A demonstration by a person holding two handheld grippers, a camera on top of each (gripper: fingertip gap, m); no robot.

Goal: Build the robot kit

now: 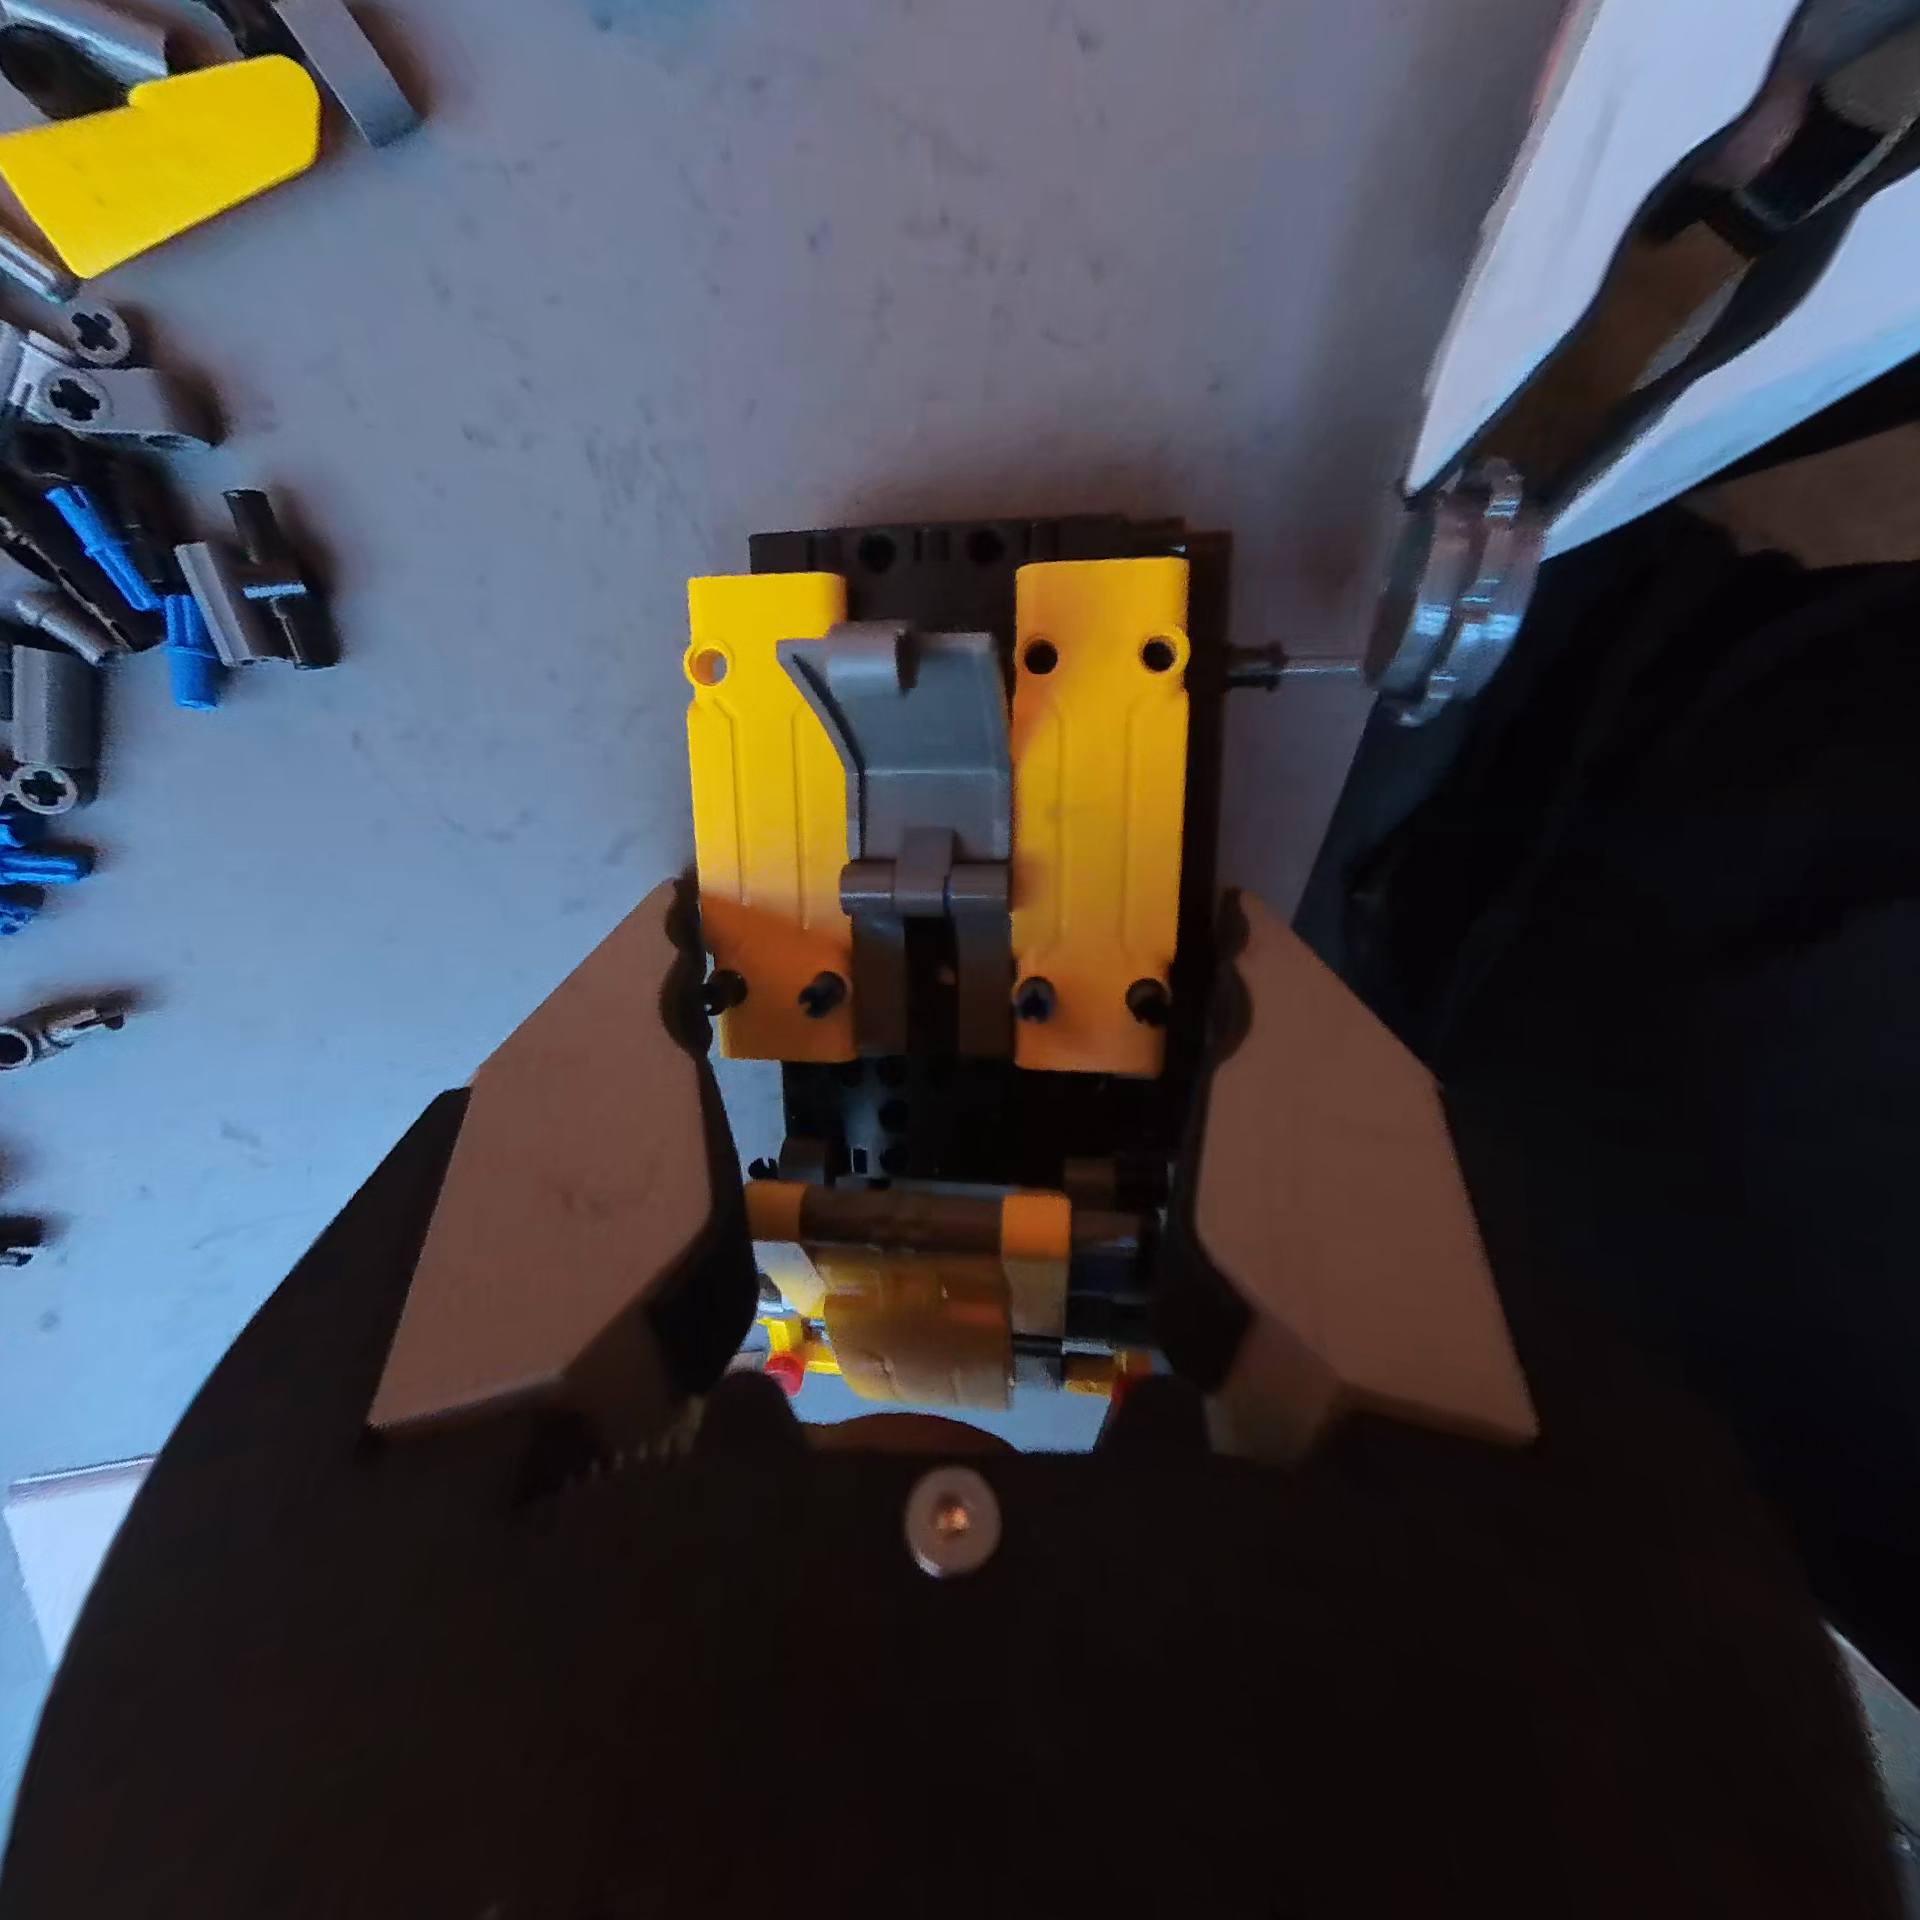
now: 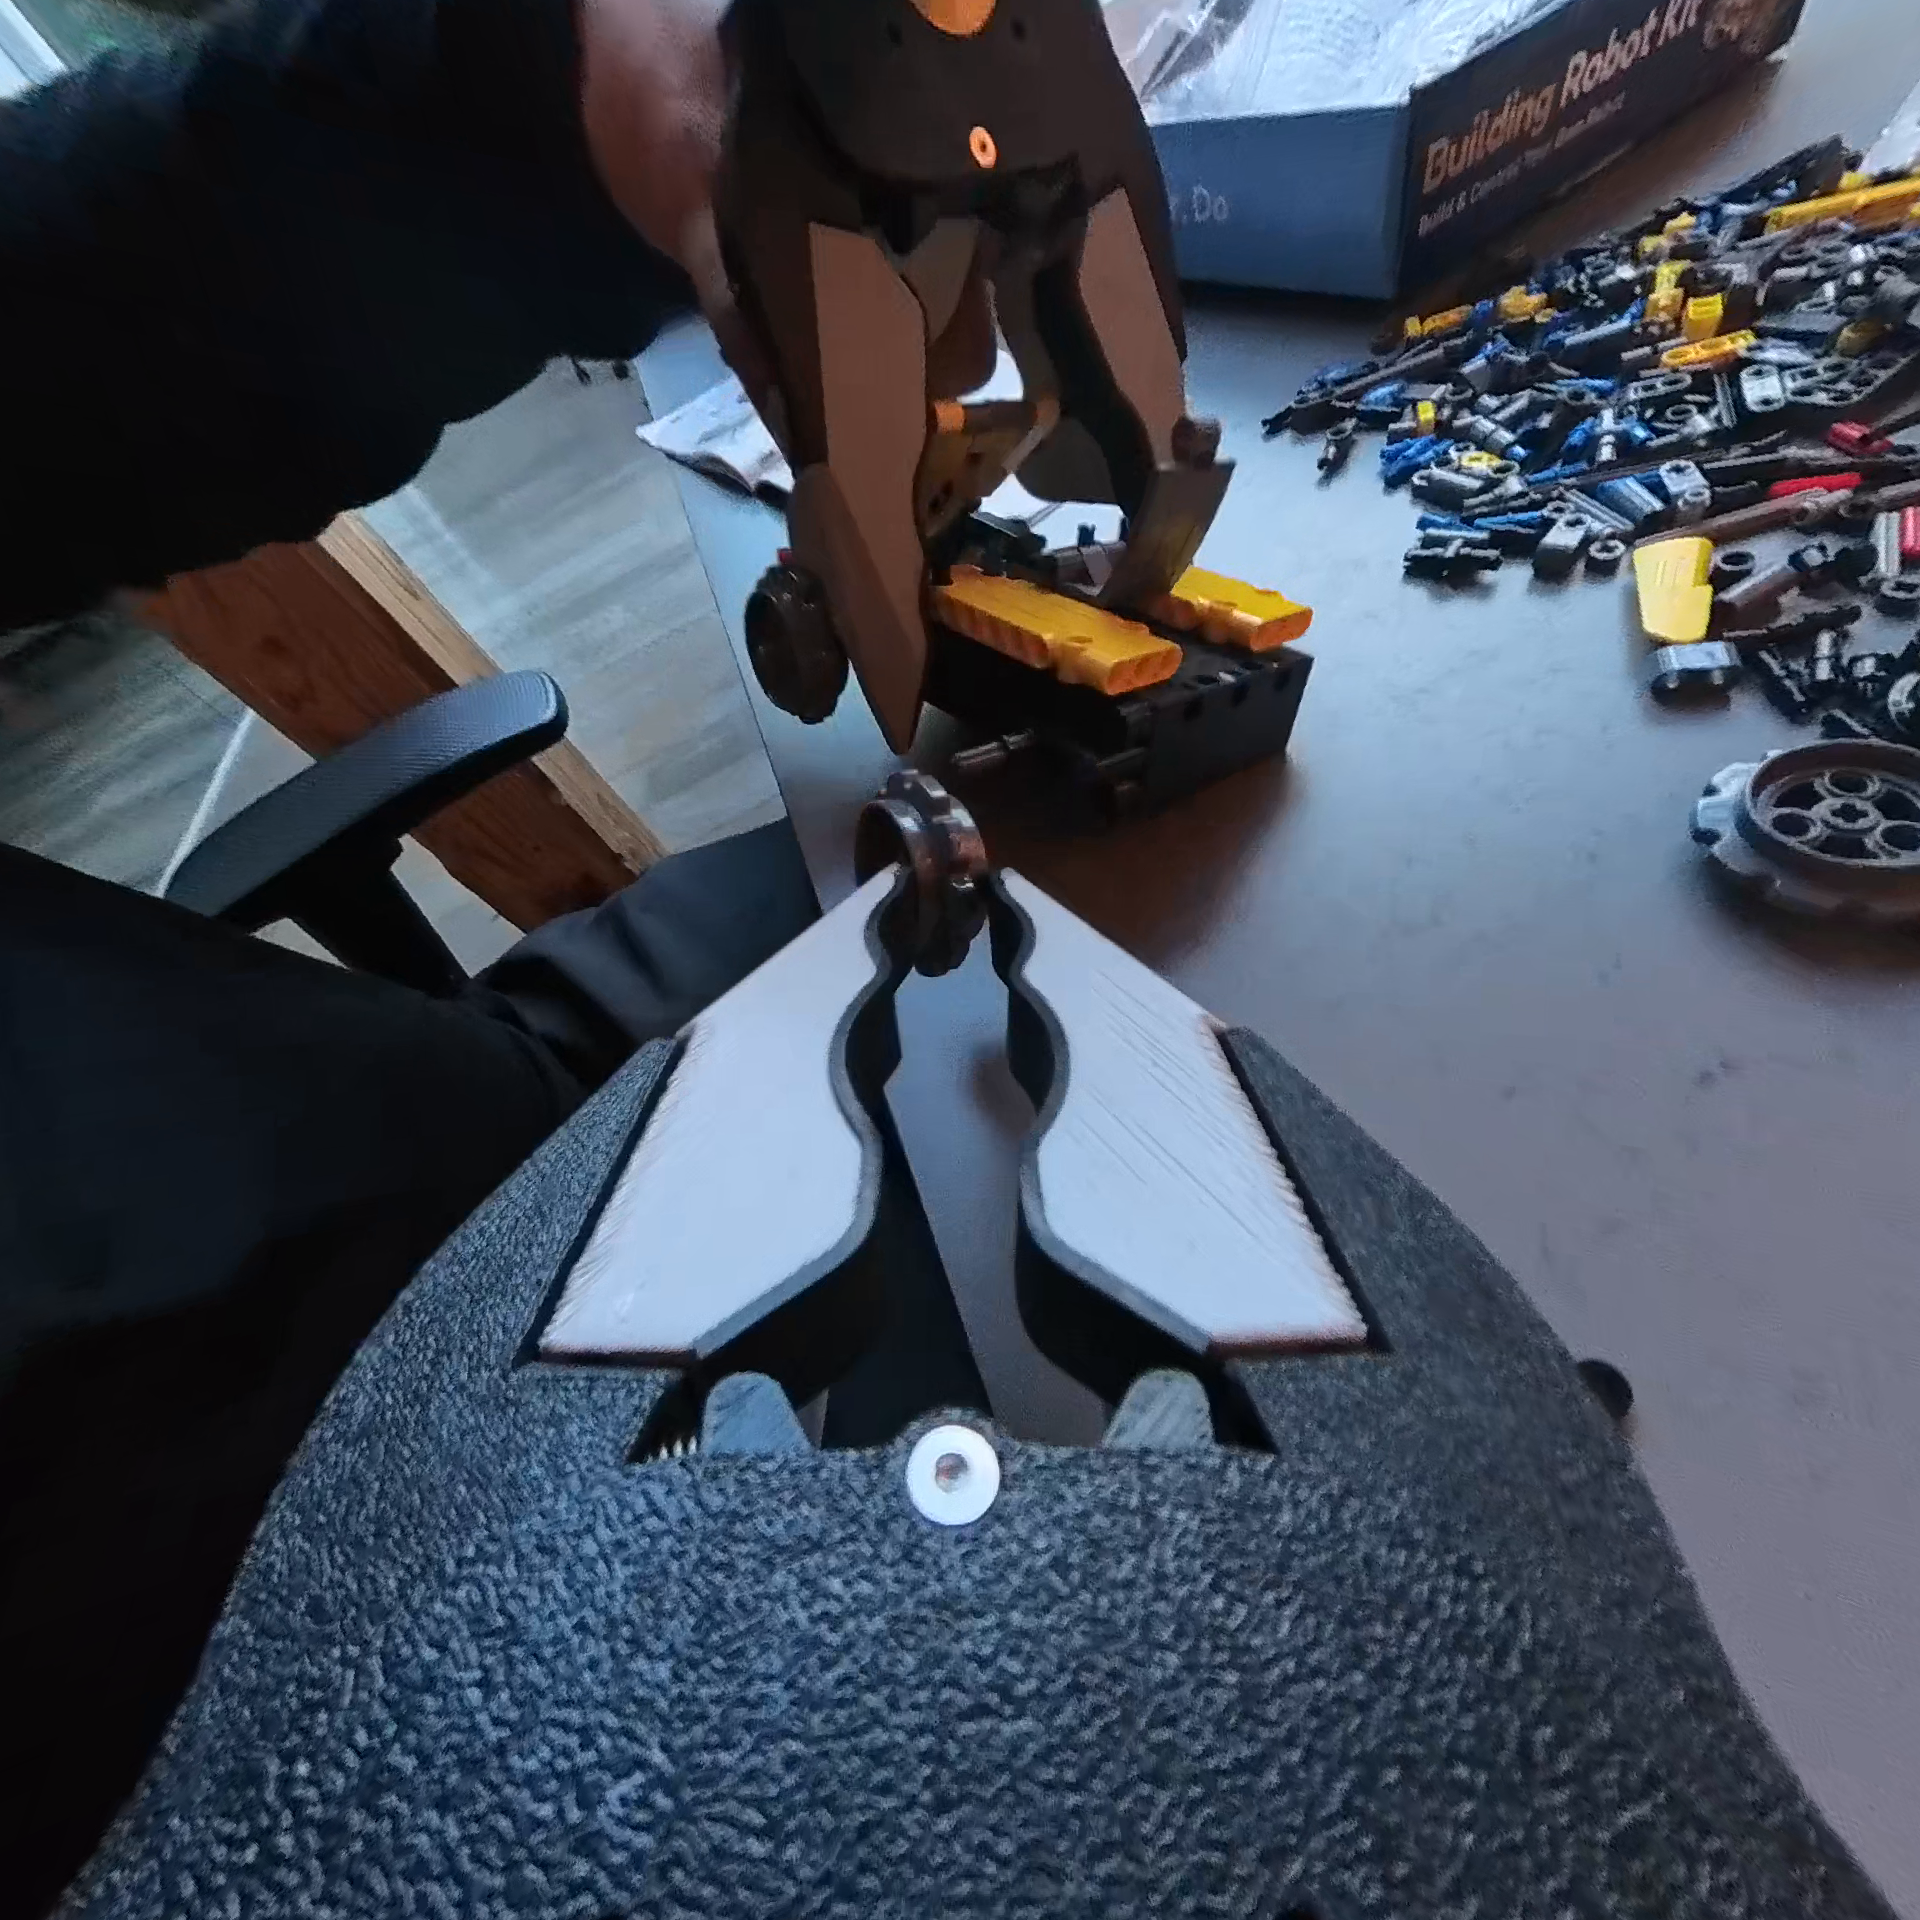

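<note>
My left gripper (image 1: 951, 977) is shut on a black brick-built model (image 1: 940, 748) with two yellow panels and a grey middle piece, gripping its sides on the table. The model also shows in the right wrist view (image 2: 1143, 686), with the left gripper (image 2: 1039, 603) above it. My right gripper (image 2: 928, 894) is shut on a small black toothed wheel (image 2: 920, 883), held upright just short of a black axle pin (image 2: 987, 750) that sticks out of the model's side. In the left wrist view the wheel (image 1: 1449, 592) sits right of the pin (image 1: 1257, 662). Another wheel (image 2: 795, 644) is on the model's near end.
A pile of loose building parts (image 2: 1662, 436) covers the table's right side, with a larger wheel rim (image 2: 1829, 831) and a blue kit box (image 2: 1455, 156) behind. Loose parts (image 1: 125, 582) and a yellow panel (image 1: 156, 166) lie left of the model. A chair armrest (image 2: 416, 748) is off the table's left edge.
</note>
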